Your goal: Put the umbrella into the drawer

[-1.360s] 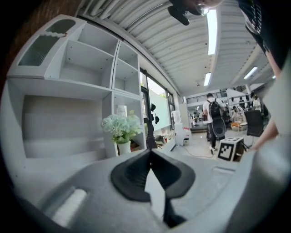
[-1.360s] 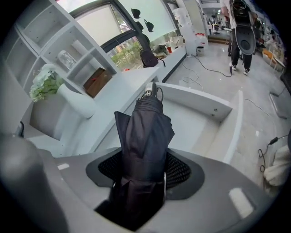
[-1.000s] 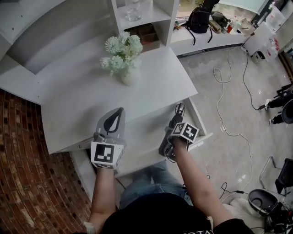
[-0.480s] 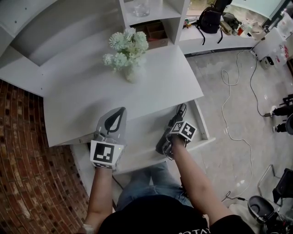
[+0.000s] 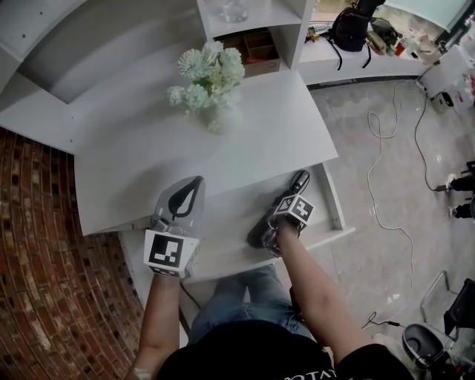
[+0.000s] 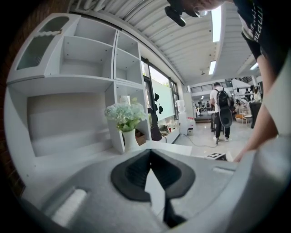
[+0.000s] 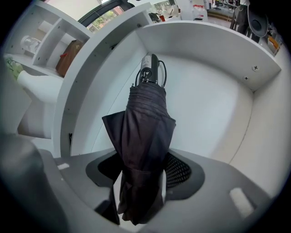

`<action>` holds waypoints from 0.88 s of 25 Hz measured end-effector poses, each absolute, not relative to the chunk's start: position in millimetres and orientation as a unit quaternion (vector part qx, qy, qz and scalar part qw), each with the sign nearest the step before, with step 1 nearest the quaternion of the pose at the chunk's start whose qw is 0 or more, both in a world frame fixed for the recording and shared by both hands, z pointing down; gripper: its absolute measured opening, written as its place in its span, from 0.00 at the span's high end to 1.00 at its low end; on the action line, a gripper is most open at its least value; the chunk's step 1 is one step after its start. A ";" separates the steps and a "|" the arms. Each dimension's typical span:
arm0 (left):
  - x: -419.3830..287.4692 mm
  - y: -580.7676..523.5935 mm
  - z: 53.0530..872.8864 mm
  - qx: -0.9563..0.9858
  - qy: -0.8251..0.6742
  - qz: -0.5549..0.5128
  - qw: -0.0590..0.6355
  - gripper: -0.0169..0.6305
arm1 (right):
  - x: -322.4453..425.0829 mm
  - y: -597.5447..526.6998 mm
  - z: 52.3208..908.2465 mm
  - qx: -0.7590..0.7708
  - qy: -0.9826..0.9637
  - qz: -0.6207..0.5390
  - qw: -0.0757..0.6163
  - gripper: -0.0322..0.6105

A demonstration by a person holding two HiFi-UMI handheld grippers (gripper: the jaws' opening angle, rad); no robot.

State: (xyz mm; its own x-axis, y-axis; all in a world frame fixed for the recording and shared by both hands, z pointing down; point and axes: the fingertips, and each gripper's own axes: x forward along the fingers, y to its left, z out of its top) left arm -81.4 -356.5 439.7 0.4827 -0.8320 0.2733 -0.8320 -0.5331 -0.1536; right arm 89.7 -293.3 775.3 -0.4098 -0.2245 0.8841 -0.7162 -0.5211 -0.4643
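The black folded umbrella [image 7: 145, 123] hangs in my right gripper [image 7: 143, 182], whose jaws are shut on its fabric. Its handle with a wrist strap [image 7: 150, 68] points at the back wall of the open white drawer [image 7: 213, 104]. In the head view the umbrella [image 5: 298, 180] lies lengthwise over the drawer [image 5: 335, 208], low inside it, with my right gripper [image 5: 284, 211] over the drawer's right half. My left gripper [image 5: 194, 182] hovers at the desk's front edge over the drawer's left half, with its fingertips together and nothing between them [image 6: 150, 154].
A vase of pale flowers [image 5: 208, 83] stands on the white desk top [image 5: 245, 148], in front of a shelf unit [image 5: 252, 22]. A brick wall [image 5: 37, 260] is at the left. A white cable [image 5: 386, 185] and bags lie on the floor at the right.
My right gripper has sunk lower into the drawer with the umbrella. The left gripper has stayed where it was.
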 end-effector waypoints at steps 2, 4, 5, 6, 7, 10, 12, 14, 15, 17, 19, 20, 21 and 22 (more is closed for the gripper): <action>-83.6 -355.6 442.3 -0.860 0.483 -0.165 -0.002 0.98 | 88.7 -292.3 779.5 0.510 -0.451 0.710 0.181 0.53; -85.7 -355.0 444.1 -0.859 0.485 -0.167 -0.003 0.98 | 89.6 -290.8 781.8 0.508 -0.447 0.711 0.189 0.53; -86.4 -354.7 444.6 -0.858 0.485 -0.166 -0.003 0.98 | 89.6 -290.5 781.7 0.507 -0.447 0.712 0.191 0.53; -86.5 -354.3 444.9 -0.859 0.485 -0.166 -0.004 0.98 | 88.3 -291.5 780.1 0.504 -0.452 0.712 0.189 0.52; -86.3 -353.9 444.9 -0.859 0.485 -0.165 -0.004 0.98 | 86.6 -293.2 777.2 0.501 -0.458 0.711 0.186 0.52; -84.4 -353.1 444.1 -0.860 0.484 -0.158 -0.004 0.98 | 85.1 -295.9 767.8 0.501 -0.473 0.700 0.187 0.47; -82.4 -351.5 443.2 -0.862 0.483 -0.154 -0.004 0.98 | 85.5 -294.0 762.5 0.501 -0.478 0.696 0.192 0.42; -79.2 -349.9 439.8 -0.864 0.480 -0.149 -0.002 0.98 | 86.5 -290.3 757.0 0.498 -0.479 0.696 0.194 0.39; -77.9 -349.3 437.4 -0.866 0.479 -0.147 0.001 0.98 | 87.0 -288.8 753.6 0.496 -0.481 0.697 0.195 0.37; -75.8 -348.7 430.2 -0.868 0.476 -0.139 0.009 0.98 | 88.4 -287.2 744.9 0.492 -0.490 0.693 0.195 0.37; -74.7 -348.5 422.6 -0.870 0.475 -0.130 0.017 0.98 | 89.6 -285.9 734.4 0.491 -0.503 0.683 0.199 0.37; -74.6 -348.3 419.7 -0.871 0.475 -0.126 0.020 0.98 | 89.6 -284.9 728.9 0.490 -0.511 0.677 0.201 0.37; -74.7 -347.7 417.2 -0.871 0.476 -0.122 0.022 0.98 | 89.4 -283.4 723.7 0.489 -0.518 0.671 0.203 0.37; -74.9 -346.9 415.0 -0.871 0.477 -0.118 0.024 0.98 | 89.4 -281.6 718.8 0.489 -0.525 0.667 0.204 0.37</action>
State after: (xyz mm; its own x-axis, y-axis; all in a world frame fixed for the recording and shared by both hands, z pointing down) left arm -74.9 -346.9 415.0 0.5178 -0.8357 0.1830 -0.8243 -0.5446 -0.1548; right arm 89.4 -281.6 718.8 -0.4387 -0.2417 0.8655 -0.7844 -0.3668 -0.5001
